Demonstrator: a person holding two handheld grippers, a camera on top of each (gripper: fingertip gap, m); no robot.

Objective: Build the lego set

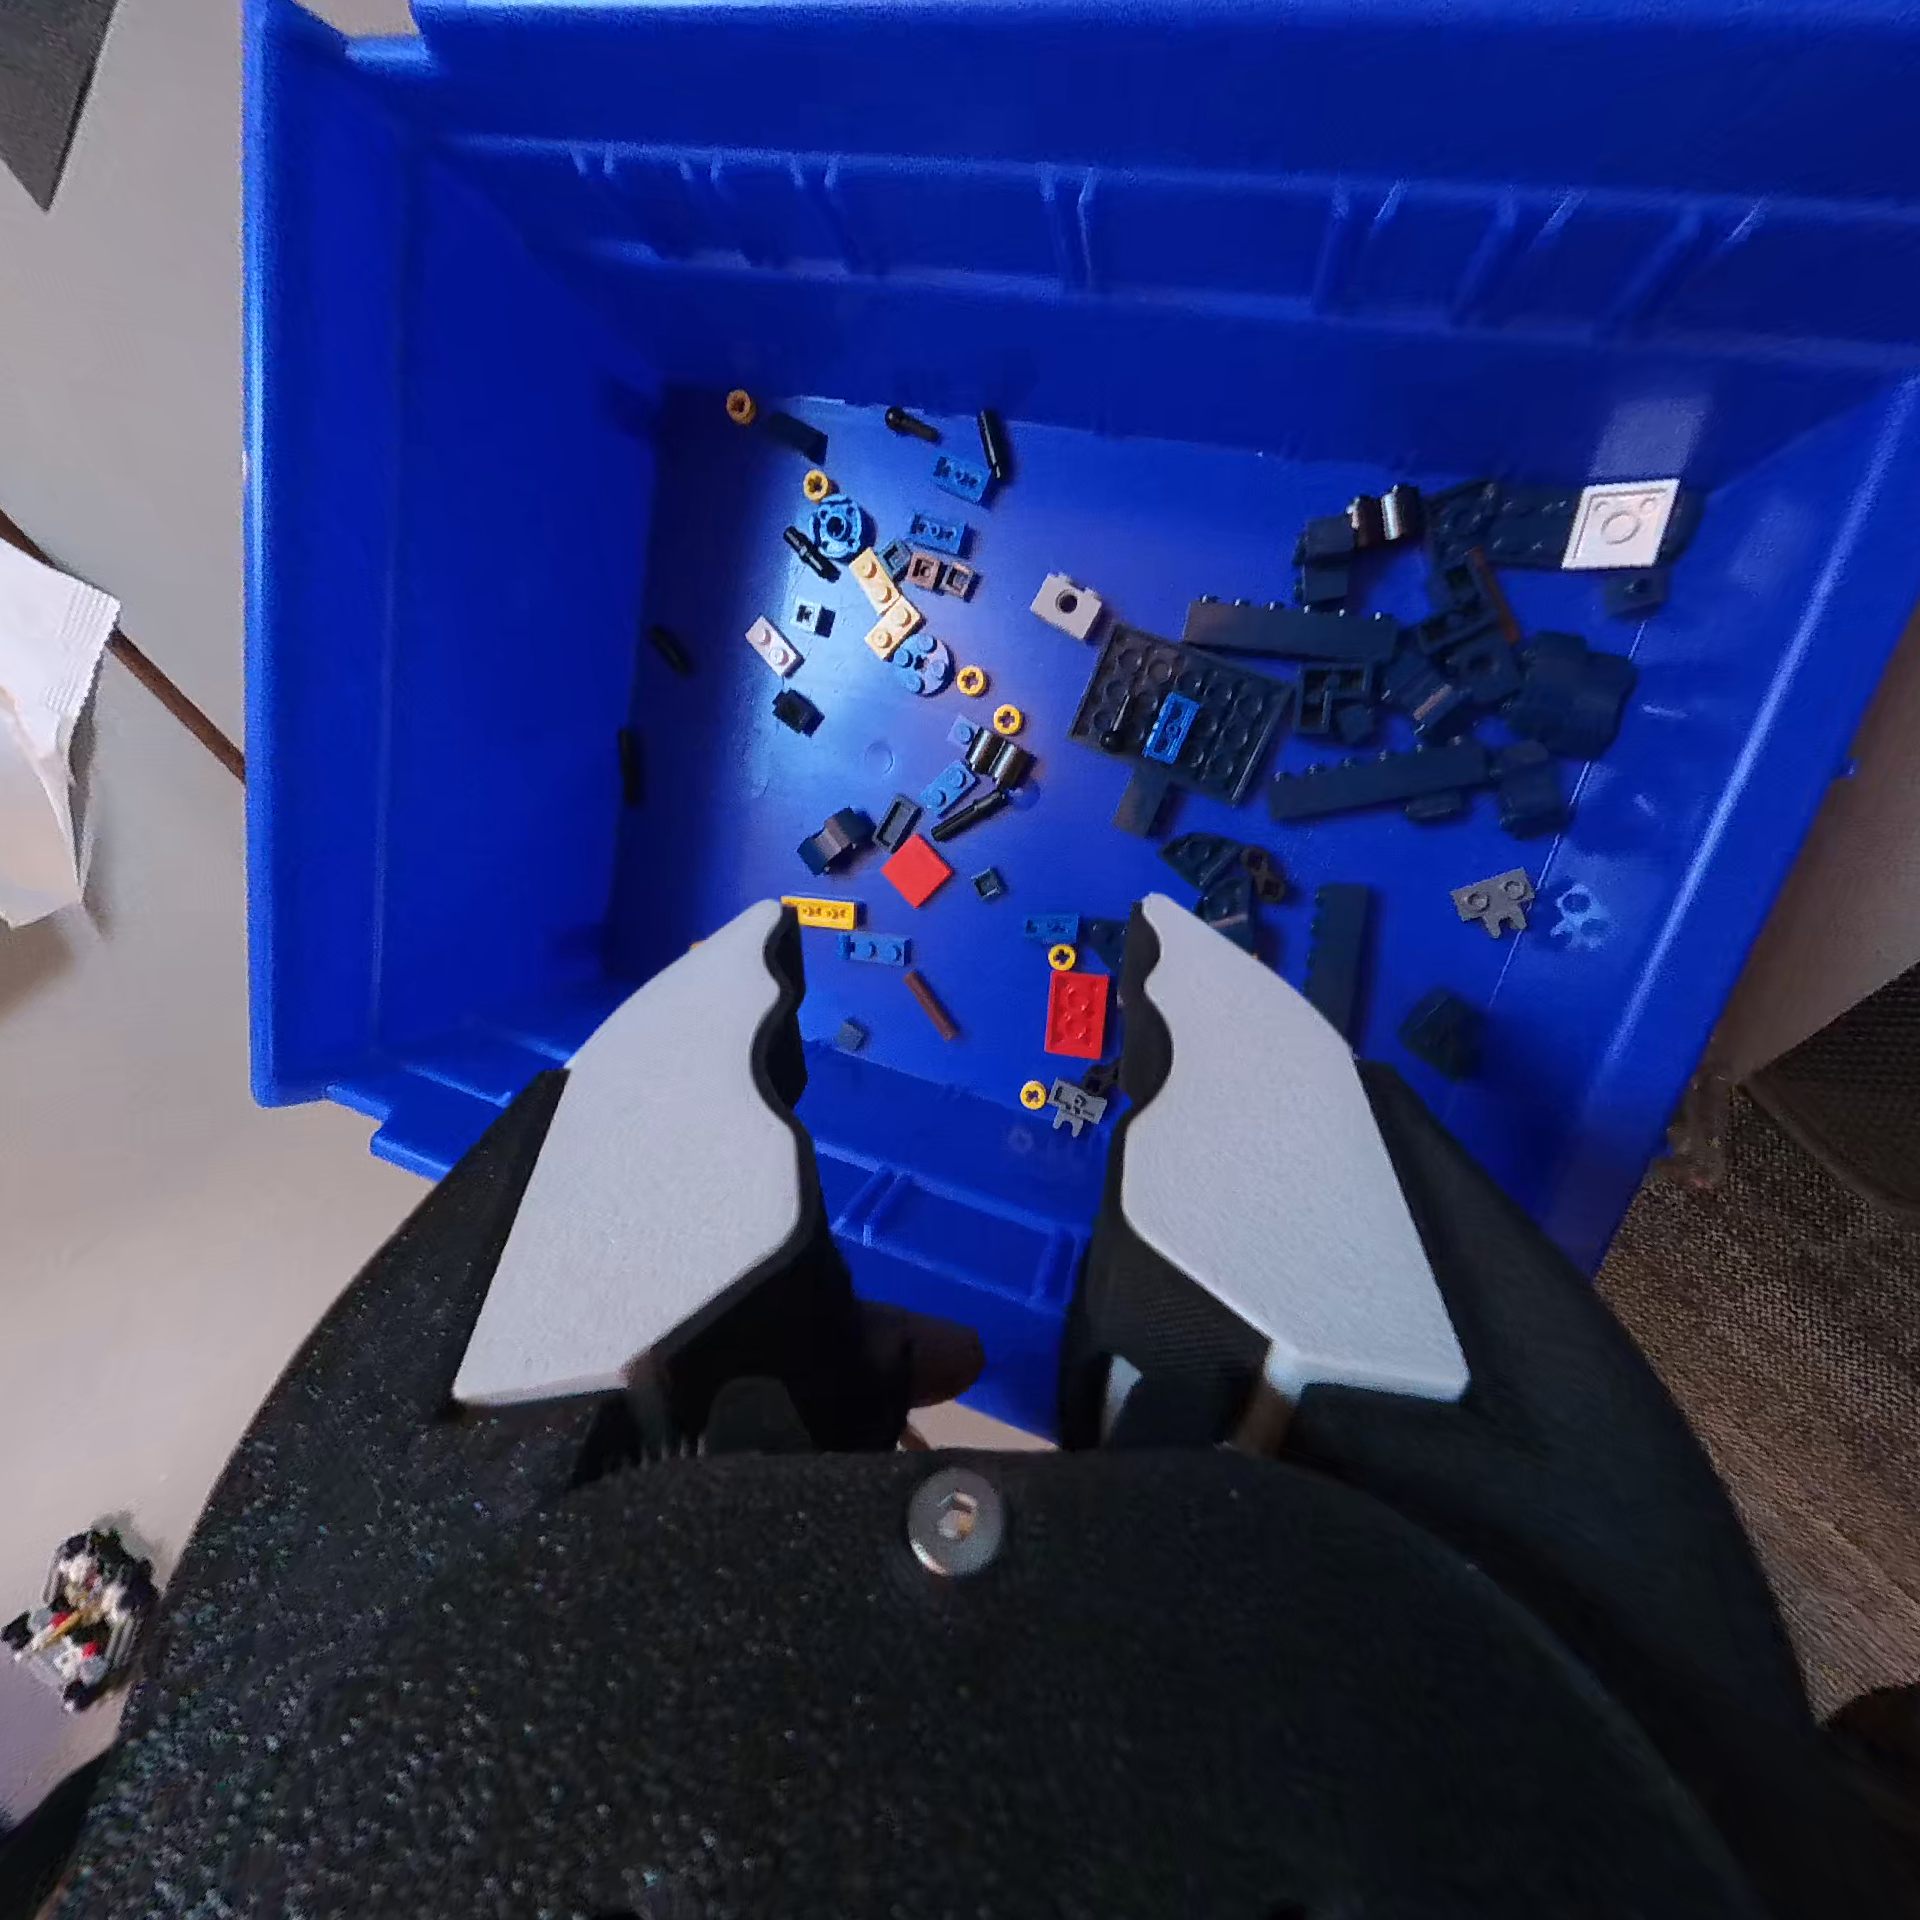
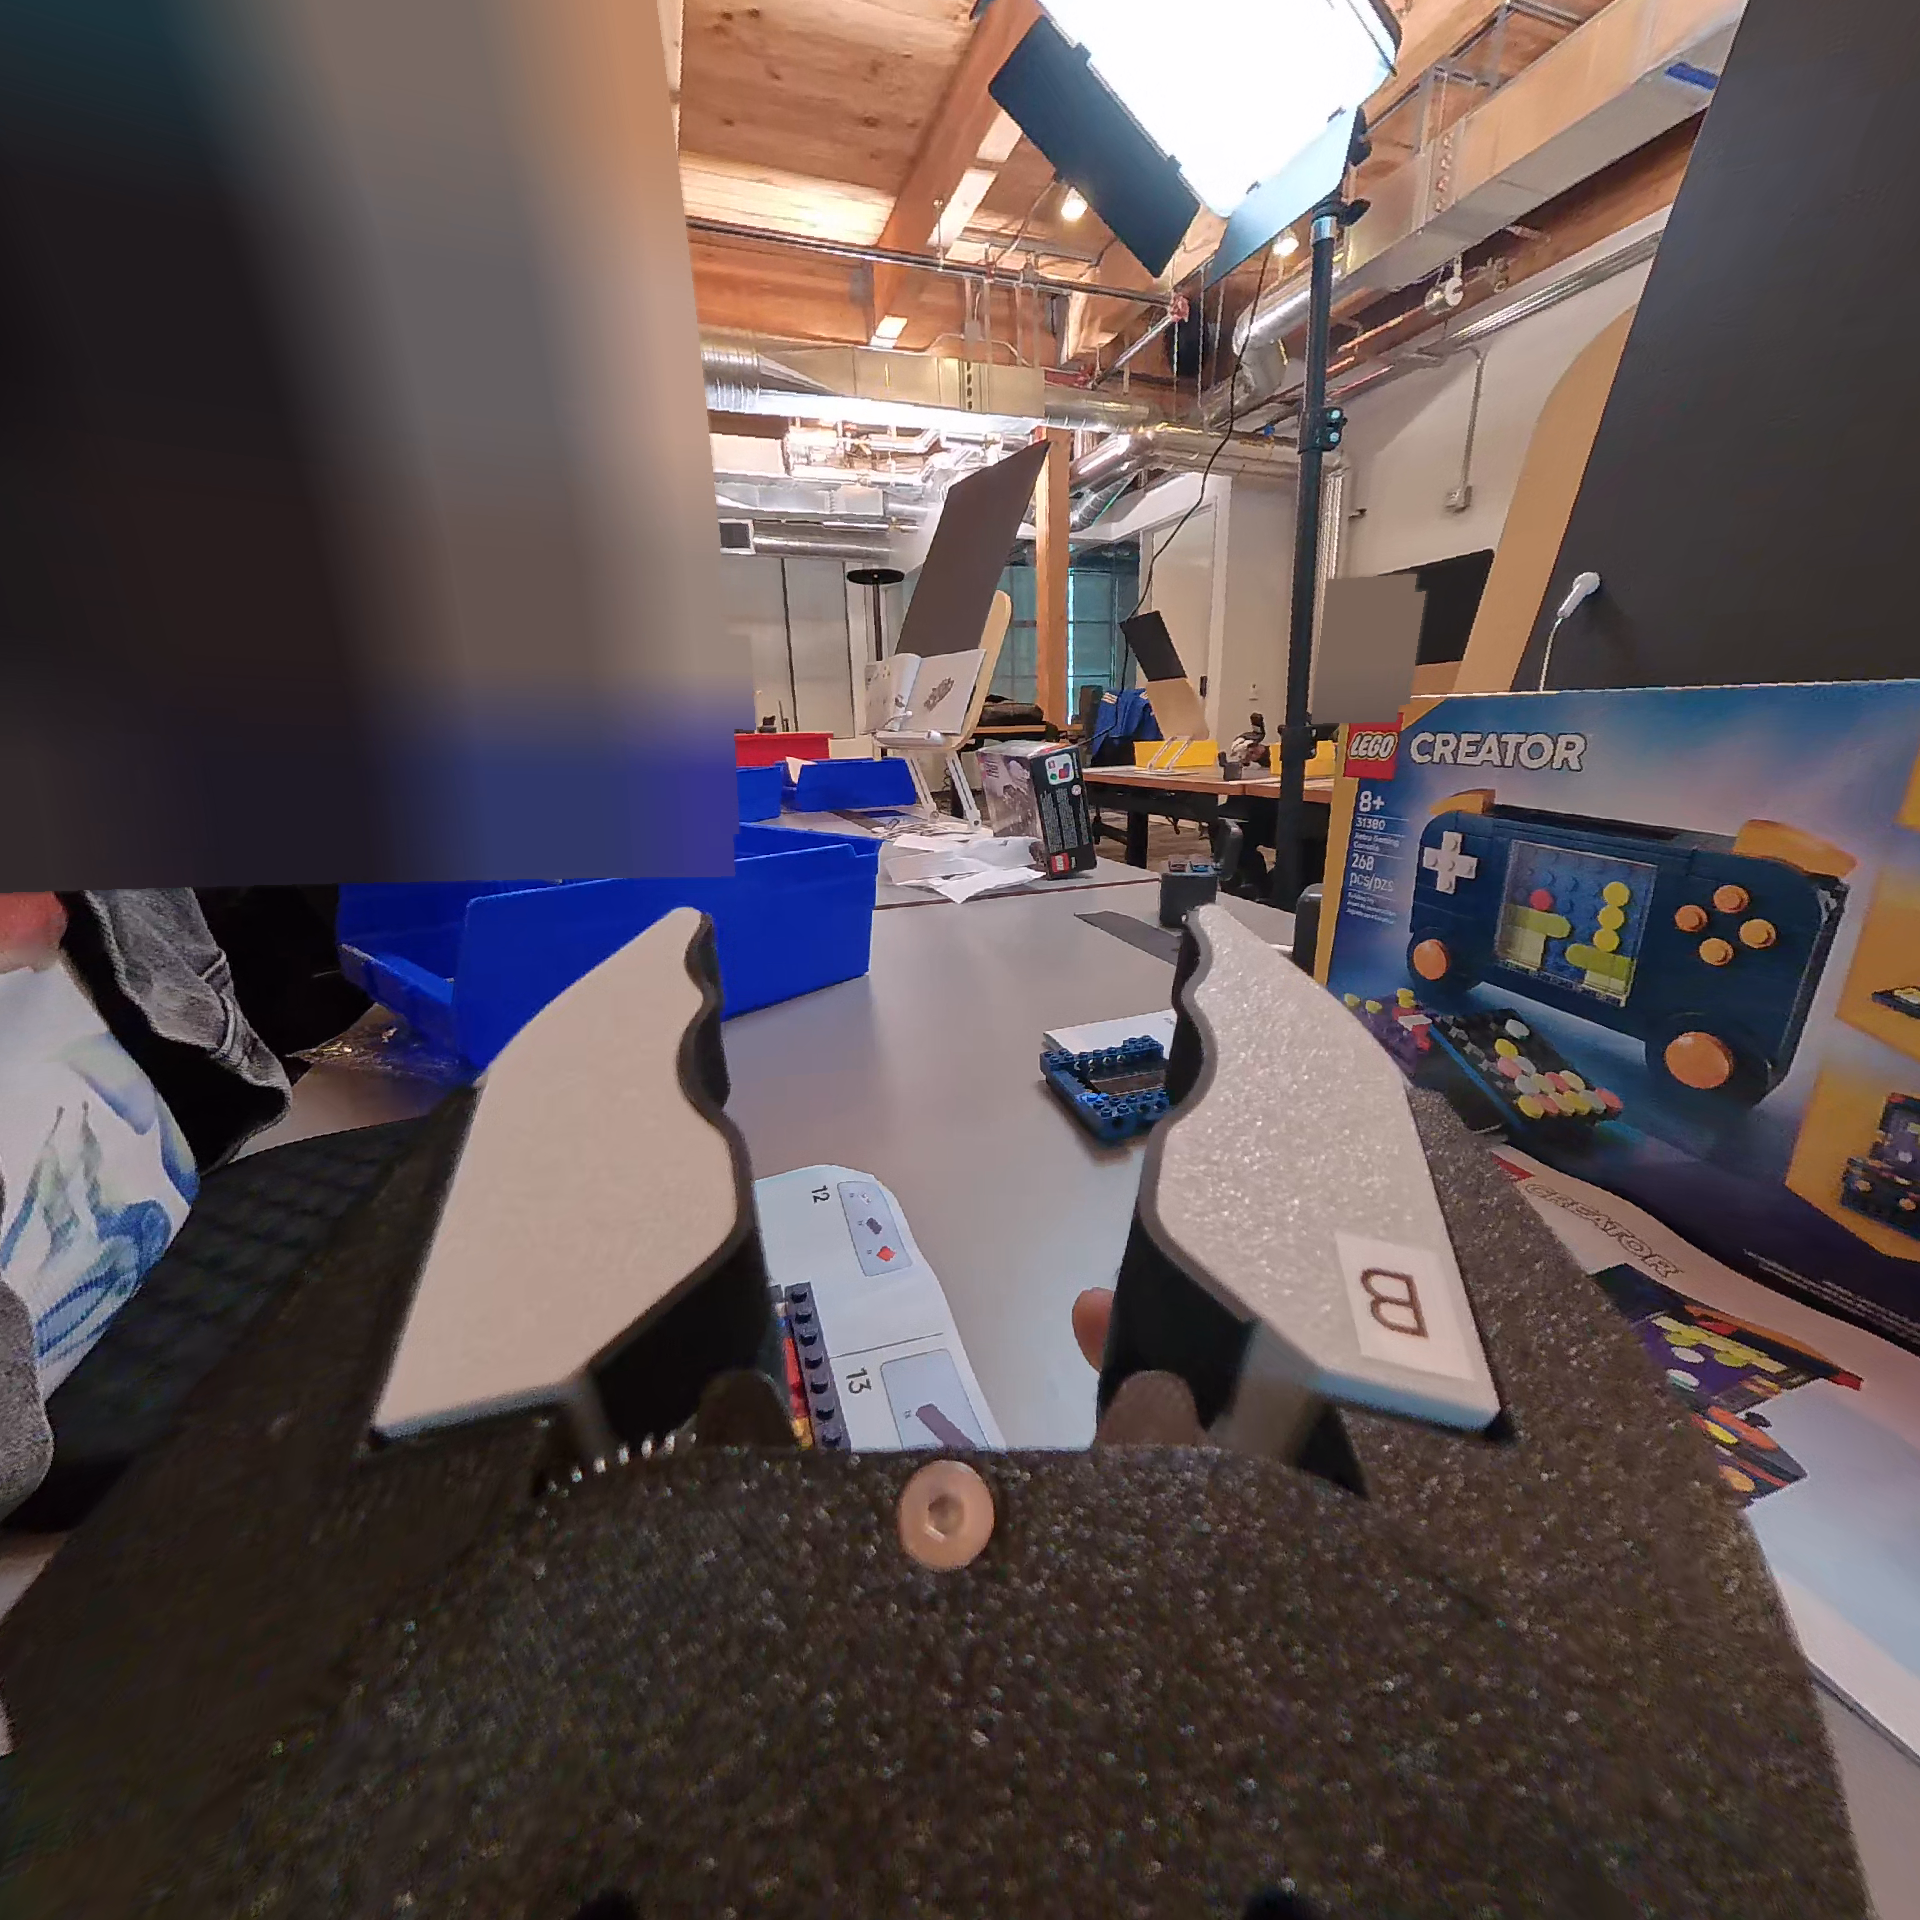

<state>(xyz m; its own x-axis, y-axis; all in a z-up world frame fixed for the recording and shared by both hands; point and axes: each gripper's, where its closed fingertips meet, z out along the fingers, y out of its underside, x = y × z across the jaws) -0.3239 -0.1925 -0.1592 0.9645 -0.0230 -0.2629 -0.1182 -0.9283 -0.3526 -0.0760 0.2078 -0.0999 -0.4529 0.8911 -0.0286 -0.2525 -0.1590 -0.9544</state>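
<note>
My left gripper (image 1: 961, 935) hangs open and empty over the near end of a blue bin (image 1: 436, 727) full of small loose bricks. Between and below its fingertips lie a red two-by-three plate (image 1: 1076, 1014), a small blue plate (image 1: 875, 948), a brown bar (image 1: 930, 1004) and a yellow plate (image 1: 821, 912). A red square tile (image 1: 915, 869) lies just beyond. My right gripper (image 2: 951, 945) is open and empty above a grey table (image 2: 956, 997). A partly built blue brick frame (image 2: 1107, 1081) sits on the table by its right finger (image 2: 1278, 1049).
Dark blue bricks are piled at the bin's right (image 1: 1455, 665), with a white tile (image 1: 1619, 524). An instruction booklet (image 2: 883, 1309) lies under the right gripper. A toy box (image 2: 1621, 935) stands at the right. The blue bin (image 2: 623, 956) and a person's sleeve (image 2: 177, 997) are at the left. The grippers' ends are close to 50 cm from one another.
</note>
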